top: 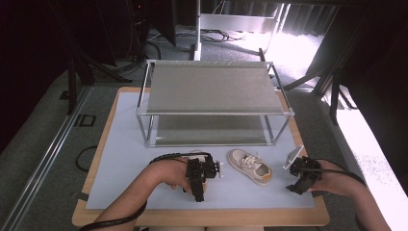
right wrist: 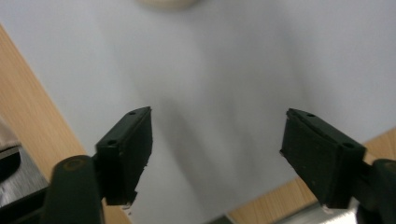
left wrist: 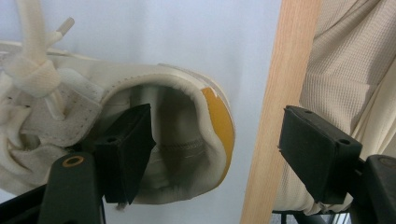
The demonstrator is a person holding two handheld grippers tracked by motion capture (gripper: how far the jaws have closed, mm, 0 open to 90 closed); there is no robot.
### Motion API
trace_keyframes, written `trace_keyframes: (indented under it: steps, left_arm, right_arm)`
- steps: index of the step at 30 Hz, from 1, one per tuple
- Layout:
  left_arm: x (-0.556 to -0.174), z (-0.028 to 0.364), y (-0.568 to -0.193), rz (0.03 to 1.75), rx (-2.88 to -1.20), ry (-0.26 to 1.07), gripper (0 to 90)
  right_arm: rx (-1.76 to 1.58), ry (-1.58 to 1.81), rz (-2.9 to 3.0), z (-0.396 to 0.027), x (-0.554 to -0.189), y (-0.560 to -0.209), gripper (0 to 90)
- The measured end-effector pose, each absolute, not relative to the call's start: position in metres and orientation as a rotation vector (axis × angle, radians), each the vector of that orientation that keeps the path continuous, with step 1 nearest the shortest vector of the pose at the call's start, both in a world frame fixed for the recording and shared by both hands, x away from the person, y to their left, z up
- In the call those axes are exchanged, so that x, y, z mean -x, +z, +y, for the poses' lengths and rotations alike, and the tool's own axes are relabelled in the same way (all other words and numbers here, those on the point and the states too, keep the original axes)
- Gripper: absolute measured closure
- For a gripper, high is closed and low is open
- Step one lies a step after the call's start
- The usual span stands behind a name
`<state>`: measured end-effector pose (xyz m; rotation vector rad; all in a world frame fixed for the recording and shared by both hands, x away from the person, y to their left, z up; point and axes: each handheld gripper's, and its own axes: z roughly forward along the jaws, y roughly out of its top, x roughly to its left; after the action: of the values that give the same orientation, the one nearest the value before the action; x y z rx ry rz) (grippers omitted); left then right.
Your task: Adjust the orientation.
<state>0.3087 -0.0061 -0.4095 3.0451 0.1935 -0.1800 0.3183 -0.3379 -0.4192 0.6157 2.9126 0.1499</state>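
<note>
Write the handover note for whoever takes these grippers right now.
Left gripper: open, one jaw inside the collar of the cream sneaker, the other outside its yellow heel tab; nothing clamped yet.
Right gripper: open, nothing between its jaws, above the white mat near the table's right front corner.
Things: the second sneaker lies on the mat between the two grippers; the two-shelf metal rack stands behind.
Done: no shoe is on the rack.
Left: probably close on the heel, lift that sneaker onto a shelf, then do the same with the second.
</note>
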Motion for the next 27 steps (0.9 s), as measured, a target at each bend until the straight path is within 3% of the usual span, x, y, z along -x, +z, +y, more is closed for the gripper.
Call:
trace_keyframes:
  steps: [10,27]
  left_arm:
    - [-0.308,-0.006,-0.411,0.191,-3.058,-0.191,25.8]
    - [-0.308,-0.007,-0.412,0.205,-3.045,-0.204,25.8]
  right_arm:
    - [-0.544,-0.038,2.993,-0.33,-0.315,-0.41,28.6]
    - [-0.239,0.149,2.958,-0.282,-0.31,-0.353,36.4]
